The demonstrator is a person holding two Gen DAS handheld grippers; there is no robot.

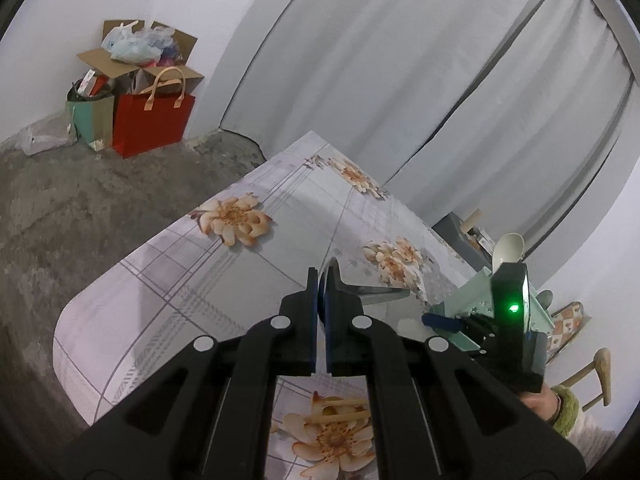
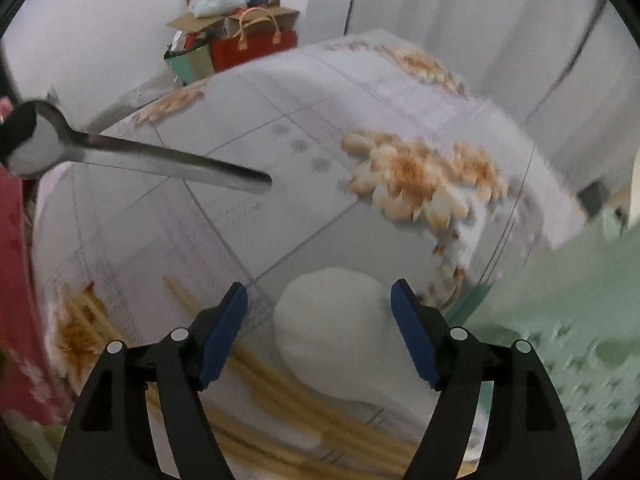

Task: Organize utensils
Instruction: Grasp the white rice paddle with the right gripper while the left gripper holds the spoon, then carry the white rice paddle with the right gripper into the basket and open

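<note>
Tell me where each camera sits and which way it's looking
Left wrist: on the left gripper, shut on a metal spoon; looks across the table toward the curtain; right gripper body and a sleeve show.
Right wrist: on the right gripper, open; looks down at a white spoon and chopsticks.
Shared: table, metal spoon, red bag.

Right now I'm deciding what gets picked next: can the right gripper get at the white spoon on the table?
Probably yes. The right gripper is open with the white spoon lying directly below between its fingers, nothing over it. The wooden chopsticks lie close beside the spoon and might get nudged.
</note>
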